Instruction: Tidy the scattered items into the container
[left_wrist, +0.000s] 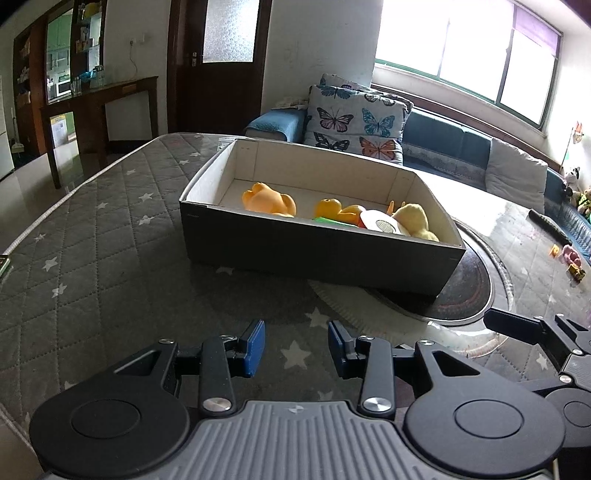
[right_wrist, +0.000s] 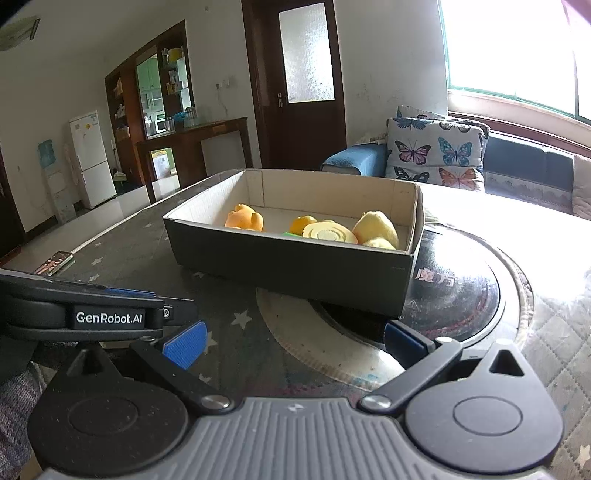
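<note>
A grey cardboard box (left_wrist: 314, 254) (right_wrist: 295, 266) with a white inside stands on the quilted table. In it lie an orange rubber toy (left_wrist: 267, 201) (right_wrist: 244, 218), a second orange toy (left_wrist: 328, 208) (right_wrist: 301, 223), a round cream disc (left_wrist: 382, 223) (right_wrist: 328, 232) and a yellow plush toy (left_wrist: 413, 219) (right_wrist: 376, 229). My left gripper (left_wrist: 295, 347) is open and empty, low over the cloth in front of the box. My right gripper (right_wrist: 291, 341) is open wide and empty, also in front of the box; its arm shows at the right edge of the left wrist view (left_wrist: 535, 332).
A grey star-patterned quilt (left_wrist: 92, 251) covers the table. A dark round hotplate (right_wrist: 454, 291) lies under the box's right corner. A phone (right_wrist: 55, 262) lies at the left edge. Small toys (left_wrist: 570, 258) lie at the far right. A sofa with butterfly cushions (left_wrist: 354, 122) stands behind.
</note>
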